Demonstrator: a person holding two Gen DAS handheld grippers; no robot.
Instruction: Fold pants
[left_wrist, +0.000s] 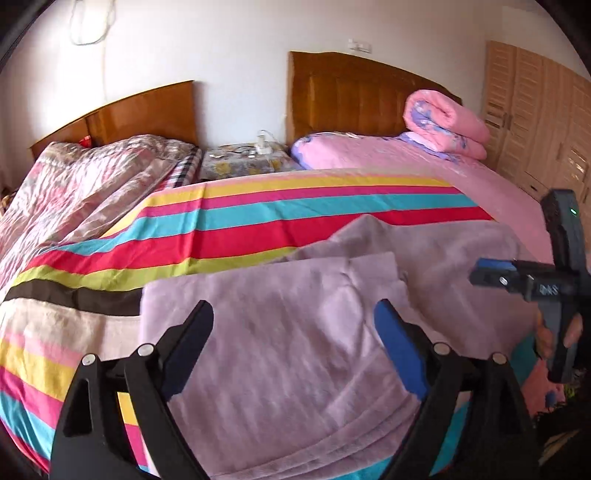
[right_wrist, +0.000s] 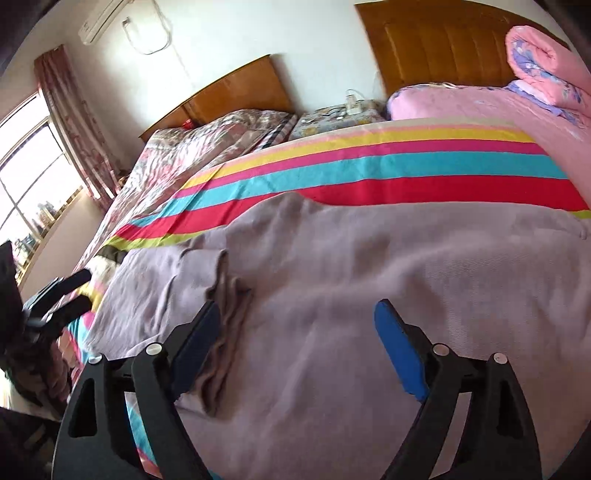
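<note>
Bright daylight fills both views, entering through the window (right_wrist: 27, 177) at the left of the right wrist frame, where it blows out white. Fisheye bending curves the edges, corners go black, and slight blur softens everything.

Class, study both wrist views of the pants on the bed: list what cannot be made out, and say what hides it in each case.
- Near edge of the pants: right wrist view, hidden behind the open right tongs and cut off by the frame.
- Their right-hand end: left wrist view, hidden behind the right tongs' body.
- Items on the nightstand: both views, too small.
- Waistband or cuffs: neither view shows which end is which.
</note>
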